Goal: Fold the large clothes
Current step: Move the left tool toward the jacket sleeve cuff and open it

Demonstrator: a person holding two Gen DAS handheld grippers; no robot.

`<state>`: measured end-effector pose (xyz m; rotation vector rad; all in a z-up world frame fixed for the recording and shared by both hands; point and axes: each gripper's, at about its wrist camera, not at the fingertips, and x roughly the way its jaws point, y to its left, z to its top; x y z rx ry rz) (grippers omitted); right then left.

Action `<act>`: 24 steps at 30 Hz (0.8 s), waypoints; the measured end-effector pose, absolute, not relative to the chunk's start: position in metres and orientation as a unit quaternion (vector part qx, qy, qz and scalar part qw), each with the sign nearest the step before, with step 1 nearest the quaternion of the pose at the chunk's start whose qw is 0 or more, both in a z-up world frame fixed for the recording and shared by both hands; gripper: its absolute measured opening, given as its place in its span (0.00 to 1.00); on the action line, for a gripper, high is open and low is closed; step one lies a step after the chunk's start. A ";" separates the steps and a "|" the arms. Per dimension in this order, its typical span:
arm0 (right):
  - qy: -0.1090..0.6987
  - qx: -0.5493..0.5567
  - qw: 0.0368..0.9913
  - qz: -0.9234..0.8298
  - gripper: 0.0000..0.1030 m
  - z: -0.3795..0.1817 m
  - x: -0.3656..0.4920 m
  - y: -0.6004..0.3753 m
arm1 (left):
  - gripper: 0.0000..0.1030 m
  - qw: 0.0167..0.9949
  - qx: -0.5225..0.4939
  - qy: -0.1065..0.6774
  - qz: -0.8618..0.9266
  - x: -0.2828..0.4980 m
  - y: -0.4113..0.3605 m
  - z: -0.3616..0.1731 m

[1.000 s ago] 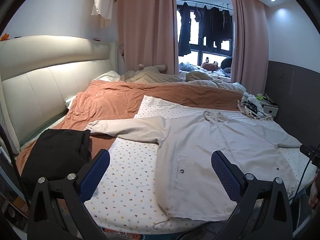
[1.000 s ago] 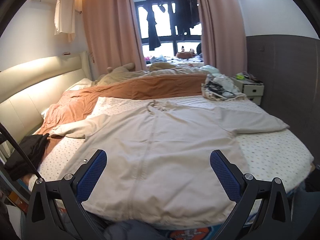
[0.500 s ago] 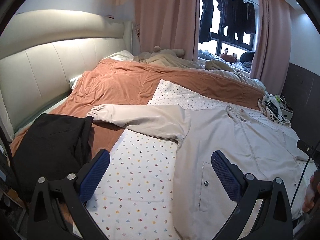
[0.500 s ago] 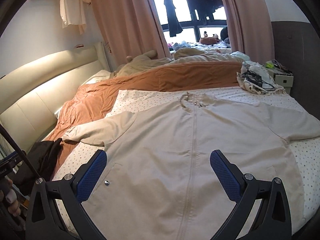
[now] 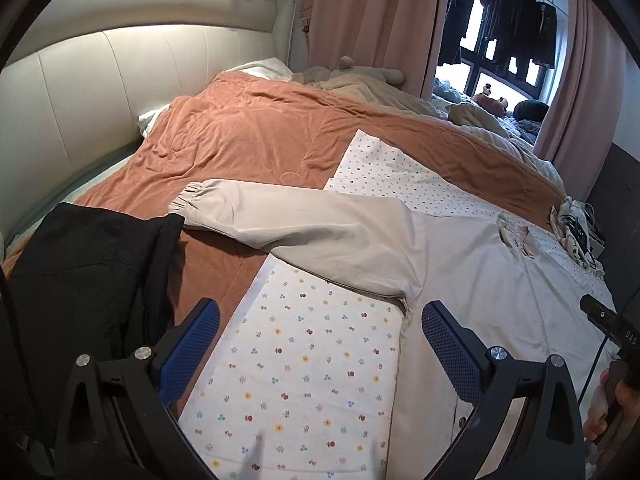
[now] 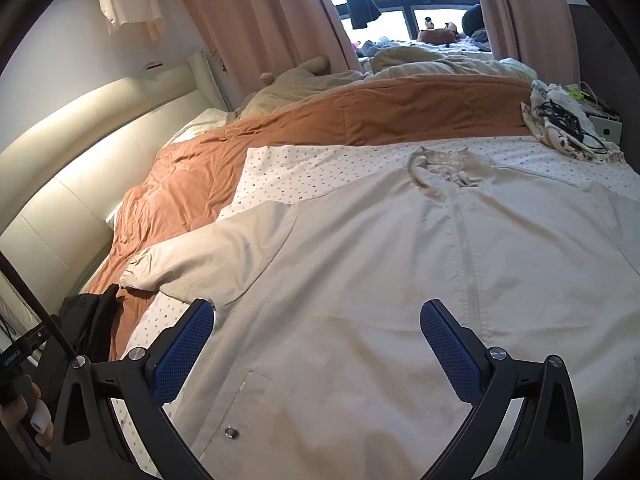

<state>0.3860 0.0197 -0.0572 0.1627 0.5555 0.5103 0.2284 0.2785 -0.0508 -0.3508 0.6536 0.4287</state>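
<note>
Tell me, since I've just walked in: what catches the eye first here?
A big beige jacket lies spread flat, zip up, across the dotted sheet, one sleeve stretched out over the rust-orange blanket. A black garment sits bunched at the left edge, and both open tools, left and right, hover above.

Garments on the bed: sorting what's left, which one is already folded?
The black garment by the headboard lies in a compact stack; the beige jacket is spread flat, sleeve outstretched.
</note>
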 end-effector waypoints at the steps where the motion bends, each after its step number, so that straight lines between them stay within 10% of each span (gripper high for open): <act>1: 0.274 0.077 0.926 0.248 1.00 -0.057 0.393 0.024 | 1.00 0.908 -0.173 0.319 0.210 0.236 0.286 -0.053; 9: 0.295 0.059 0.919 0.256 1.00 -0.066 0.444 0.057 | 0.76 0.883 -0.220 0.352 0.220 0.298 0.339 -0.082; 24: 0.343 0.071 0.903 0.249 1.00 -0.088 0.532 0.103 | 0.71 0.826 -0.256 0.396 0.309 0.370 0.407 -0.156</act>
